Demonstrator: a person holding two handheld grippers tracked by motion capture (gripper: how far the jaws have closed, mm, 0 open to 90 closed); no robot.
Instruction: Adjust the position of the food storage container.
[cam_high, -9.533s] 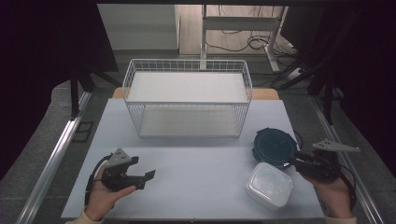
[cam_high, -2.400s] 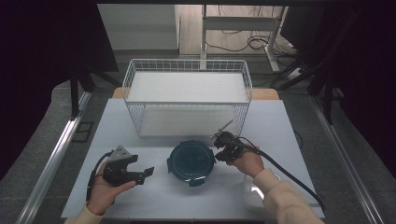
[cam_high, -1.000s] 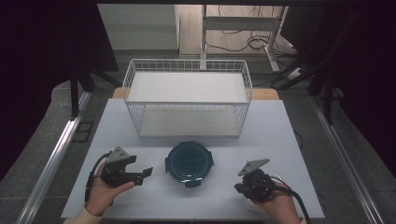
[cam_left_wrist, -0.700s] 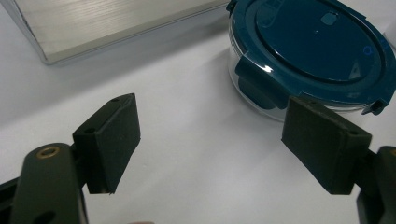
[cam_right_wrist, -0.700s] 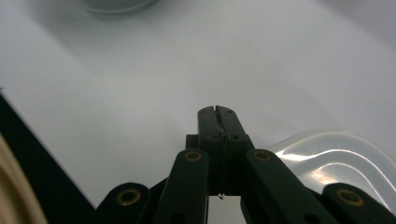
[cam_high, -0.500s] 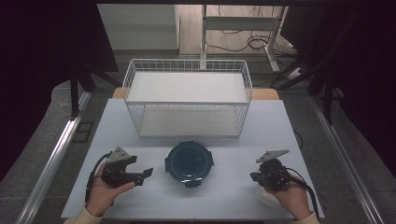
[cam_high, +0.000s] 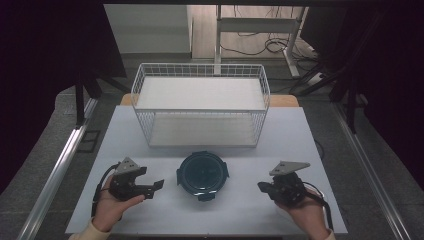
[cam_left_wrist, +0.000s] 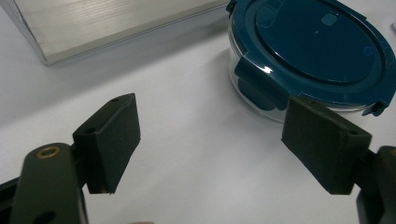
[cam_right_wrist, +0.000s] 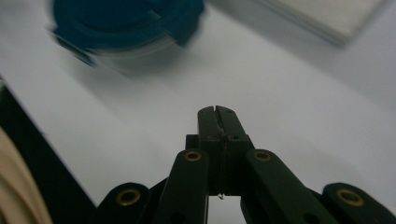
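In the high view a round container (cam_high: 202, 174) with a dark blue clip-on lid sits on the smooth white table (cam_high: 300, 135), near the front edge and midway between the two hands; behind it stands a white wire basket (cam_high: 200, 107), box-shaped, with a pale flat floor; the left gripper (cam_high: 156, 185), black with a grey three-cornered plate, lies low to the container's left, its jaws pointing at it but apart from it; the right gripper (cam_high: 262, 187) is held well to the container's right, jaws pointing inward. Half a second ago the right gripper was at much the same spot, a second ago it was closer in and lower, and some two seconds ago it was at the container's far right edge; the clear square tub seen at the start is gone from the table.

In the left gripper view the jaws stand wide apart, their pads matte black and blocky; the container (cam_left_wrist: 313, 56) shows a clear wall under a glossy blue lid with side latches, just beyond the right pad.

In the right gripper view the jaws are pressed together on nothing; the container (cam_right_wrist: 126, 28) is blurred, up at the left.
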